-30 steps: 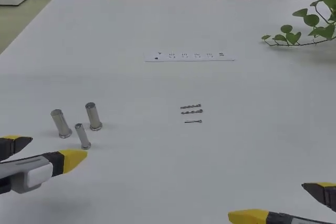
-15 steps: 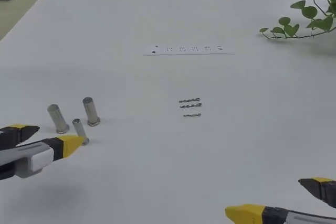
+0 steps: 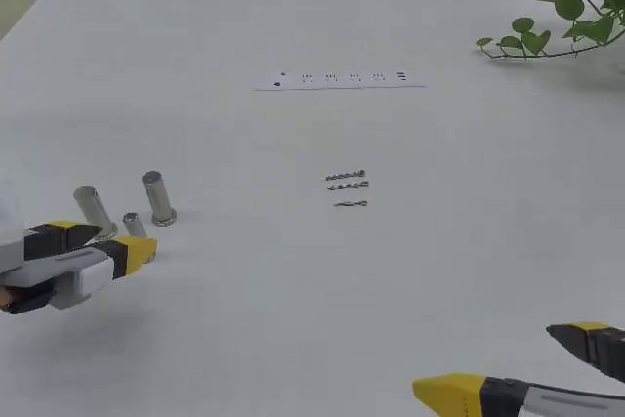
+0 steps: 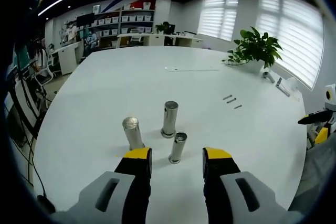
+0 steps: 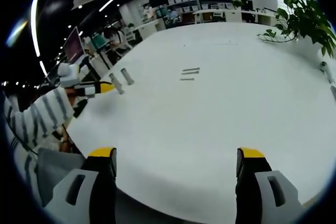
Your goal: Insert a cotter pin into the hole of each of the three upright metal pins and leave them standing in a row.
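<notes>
Approach to the short metal pin point(image 4: 179, 142) is in hand — the left gripper point(image 4: 178, 156), open and empty, brackets it, two taller pins point(image 4: 169, 119) just behind, cotter pins point(image 3: 347, 187) well to its right, the right gripper point(image 5: 176, 156) wide open and empty — so next, seemingly, comes a gentle closing grip.

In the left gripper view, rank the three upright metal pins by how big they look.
1. rear pin: tallest.
2. left pin: shorter, thick.
3. near pin: slimmest. It is about the left pin's height but stands nearest, so 2 and 3 are unsure.
</notes>
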